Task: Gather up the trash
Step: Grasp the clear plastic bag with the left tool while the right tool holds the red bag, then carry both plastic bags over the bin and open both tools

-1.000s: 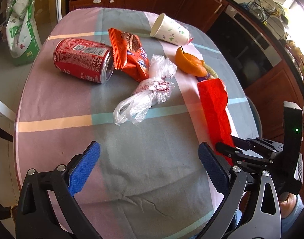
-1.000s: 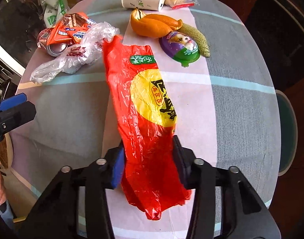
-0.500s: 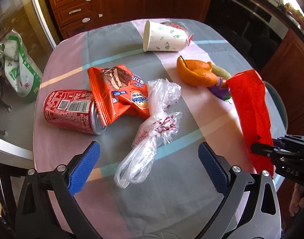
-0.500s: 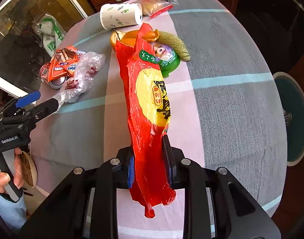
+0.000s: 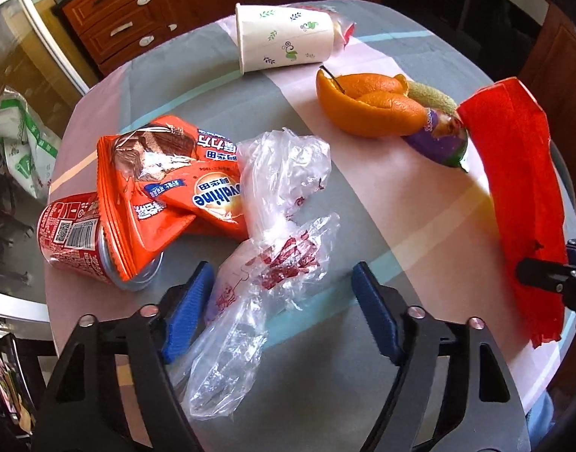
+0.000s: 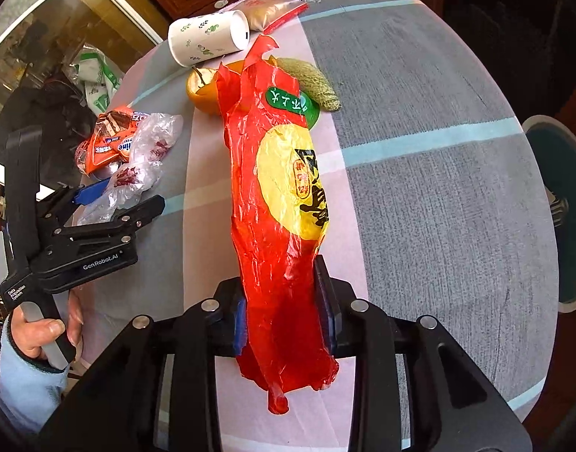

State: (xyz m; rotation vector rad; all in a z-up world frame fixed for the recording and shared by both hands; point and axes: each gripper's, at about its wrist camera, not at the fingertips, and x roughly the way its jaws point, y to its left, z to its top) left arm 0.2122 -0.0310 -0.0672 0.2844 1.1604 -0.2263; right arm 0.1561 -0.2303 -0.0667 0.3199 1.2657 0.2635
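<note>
- Left wrist view: the left gripper (image 5: 280,301) hangs over the clear plastic bag (image 5: 265,263), which lies crumpled on the table (image 5: 325,388). Its 2 blue pads have just been closing and now stand about half apart; the bag is between them, brushing the left one, with a gap on the other side, so nothing is clamped.
- Beside the clear plastic bag lies an orange snack wrapper (image 5: 167,188), draped over a red soda can (image 5: 73,241) on its side. Beyond the bag a paper cup (image 5: 284,37) lies tipped over; an orange peel (image 5: 367,105) and a purple lid (image 5: 438,139) sit off to its far side.
- The red bag (image 5: 521,196) hangs at the frame's edge, well apart from the clear bag.
- Right wrist view: the right gripper (image 6: 284,320) is pinched narrow on the red bag (image 6: 276,196), both pads pressing its lower part; the bag stretches away toward the paper cup (image 6: 209,37).
- A hand (image 6: 43,331) in a light blue sleeve (image 6: 24,376) holds the left gripper (image 6: 111,203) at the clear plastic bag (image 6: 137,165).
</note>
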